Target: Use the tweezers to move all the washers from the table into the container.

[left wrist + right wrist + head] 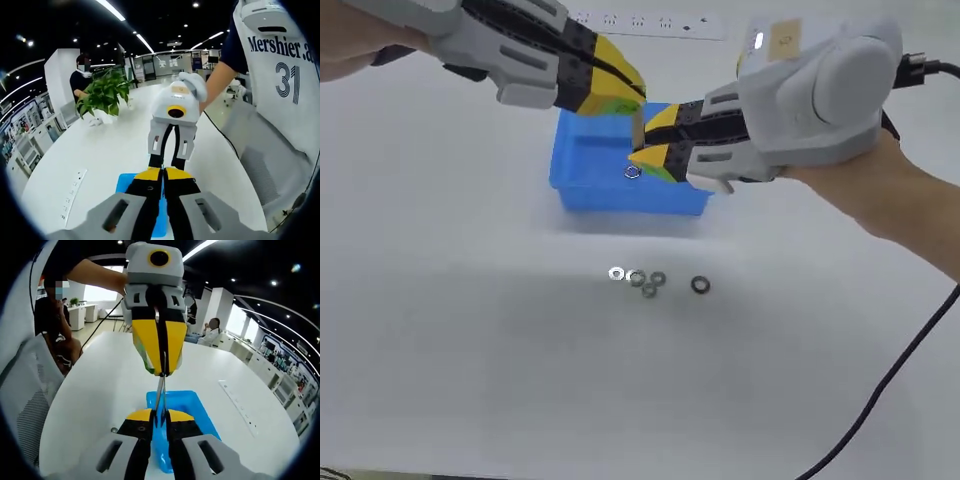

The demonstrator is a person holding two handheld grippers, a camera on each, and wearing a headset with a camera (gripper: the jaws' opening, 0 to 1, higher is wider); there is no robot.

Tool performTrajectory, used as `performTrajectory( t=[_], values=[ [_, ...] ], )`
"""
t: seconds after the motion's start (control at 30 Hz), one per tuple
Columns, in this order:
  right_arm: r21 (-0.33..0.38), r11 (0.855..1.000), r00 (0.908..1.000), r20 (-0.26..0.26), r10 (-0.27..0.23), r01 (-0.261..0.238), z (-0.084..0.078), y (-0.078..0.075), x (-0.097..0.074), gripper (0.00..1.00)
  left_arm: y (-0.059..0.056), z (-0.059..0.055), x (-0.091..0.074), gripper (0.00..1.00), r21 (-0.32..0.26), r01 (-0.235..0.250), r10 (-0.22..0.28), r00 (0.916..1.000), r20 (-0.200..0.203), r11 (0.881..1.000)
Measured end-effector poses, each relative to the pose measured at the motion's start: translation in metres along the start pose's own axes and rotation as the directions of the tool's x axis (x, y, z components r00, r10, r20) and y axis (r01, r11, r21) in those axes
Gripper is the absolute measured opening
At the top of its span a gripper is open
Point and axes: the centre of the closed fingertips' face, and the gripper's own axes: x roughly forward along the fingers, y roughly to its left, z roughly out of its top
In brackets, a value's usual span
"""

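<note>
Left tongs and right tongs meet almost tip to tip above the blue container. Both are clenched on the tweezers.

Right gripper view: the tweezers are a thin steel strip. Their long axis runs straight from the right tongs' tips to the left tongs' yellow tips, with the container just beyond.

Head view: the tweezers' lower end points down from the tongs into the container. One washer sits right at that end, just under the right tongs. Can't tell if it's pinched or lying inside.

Five loose washers are on the bench, well clear of both tongs on the person's side of the container.

Left gripper view: own tips pressed together, right tongs facing them, container corner underneath. The tweezers are too thin to make out there.
</note>
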Motion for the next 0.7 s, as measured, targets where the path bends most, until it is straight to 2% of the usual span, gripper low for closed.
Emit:
performTrajectory(
  t=[0.23,0.27,0.33,0.37,0.47,0.5,0.6,0.7],
  values=[
    [-0.006,1.0,0.9997,0.002,0.026,-0.026,0.005,0.033,-0.007,0.11,-0.029,-0.002,-0.001,0.05,-0.051,0.017,-0.016,0.9998,0.008,0.999],
    [-0.008,1.0,0.9996,0.001,0.029,-0.029,0.004,0.032,-0.006,0.11,-0.031,-0.003,-0.001,0.05,-0.05,0.014,-0.014,0.9999,0.006,0.999],
    [-0.007,0.999,0.9995,0.0,0.032,-0.032,0.003,0.038,-0.007,0.11,-0.037,-0.006,0.0,0.05,-0.066,0.015,-0.015,0.9999,-0.001,0.998],
    [-0.004,0.999,0.9992,0.007,0.04,-0.04,0.004,0.042,-0.007,0.1,-0.041,-0.009,0.001,0.05,-0.056,0.014,-0.015,0.9998,-0.014,0.998],
    [-0.008,0.999,0.9987,0.001,0.05,-0.05,0.001,0.051,-0.006,0.1,-0.05,-0.01,0.003,0.05,-0.067,0.011,-0.012,0.9999,-0.01,0.998],
    [-0.004,0.998,0.9981,0.004,0.061,-0.061,0.001,0.054,-0.006,0.1,-0.056,-0.01,0.005,0.06,-0.081,0.028,-0.029,0.9995,-0.009,0.996],
    [0.001,0.997,0.9973,-0.015,0.072,-0.072,-0.006,0.06,-0.003,0.1,-0.059,-0.017,0.008,0.06,-0.08,0.019,-0.021,0.9997,-0.016,0.997],
    [0.019,0.997,0.9971,-0.005,0.076,-0.076,-0.007,0.066,-0.002,0.1,-0.062,-0.019,0.007,0.05,-0.092,0.015,-0.016,0.9999,-0.006,0.996]
  ],
)
